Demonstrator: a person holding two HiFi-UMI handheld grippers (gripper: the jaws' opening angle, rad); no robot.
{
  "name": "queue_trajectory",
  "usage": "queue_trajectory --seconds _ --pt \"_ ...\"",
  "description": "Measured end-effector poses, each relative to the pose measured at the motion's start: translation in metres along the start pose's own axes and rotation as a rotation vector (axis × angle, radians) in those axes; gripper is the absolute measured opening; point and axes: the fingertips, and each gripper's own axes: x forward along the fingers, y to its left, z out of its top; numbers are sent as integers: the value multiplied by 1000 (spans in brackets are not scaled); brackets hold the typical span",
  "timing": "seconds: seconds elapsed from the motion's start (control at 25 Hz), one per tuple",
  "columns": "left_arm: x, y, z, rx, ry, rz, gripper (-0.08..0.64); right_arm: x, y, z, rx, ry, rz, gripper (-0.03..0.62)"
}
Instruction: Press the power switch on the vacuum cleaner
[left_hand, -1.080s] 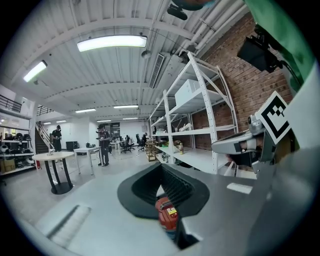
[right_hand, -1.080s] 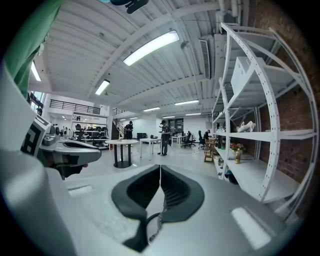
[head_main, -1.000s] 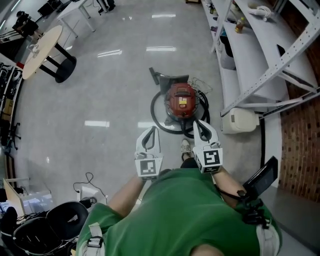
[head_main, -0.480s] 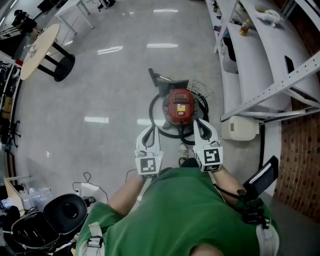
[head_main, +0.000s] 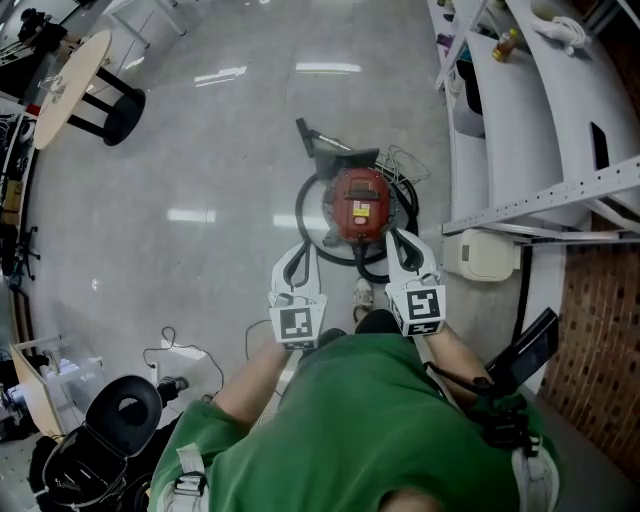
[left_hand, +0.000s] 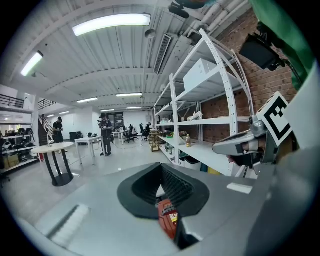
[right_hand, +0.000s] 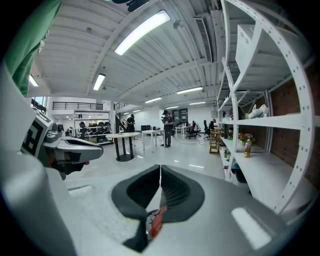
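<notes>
1. Looking at the largest thing first, the metal rack fills the right side of the head view. The red vacuum cleaner stands on the floor close to the rack's foot, a little above the middle of the frame. I judge that a reach going too far right could knock the rack's leg.
2. The black hose makes a loop around the vacuum cleaner, and its lower part lies between the machine and the person's shoe. A step forward could catch the hose and pull the machine away from the jaws.
3. The left gripper and the right gripper are both held in the air below the vacuum cleaner in the head view. The right one is nearer to its lower edge. Neither touches it, as far as I can see.
4. In the left gripper view the jaws of the left gripper are closed tip to tip with nothing held. The vacuum cleaner shows only through the gap beneath them, low in the frame.
5. The right gripper is the same, closed and empty, with the vacuum cleaner as a red sliver below its tips.
6. I cannot make out the power switch; only a yellow label is seen on top. A press on the wrong spot would do nothing, or would push the machine so that it rolls.
</notes>
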Motion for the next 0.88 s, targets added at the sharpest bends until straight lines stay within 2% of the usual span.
queue_trajectory --seconds 0.12,0.6,0.88 --pt "11 -3 -3 -17 21 -1 8 10 -6 -6 6 19 12 6" --pt "53 -2 -37 1 103 15 8 48 -29 -38 27 101 33 6" --pt "70 -6 -66 -14 165 18 8 68 -36 -72 38 154 51 6"
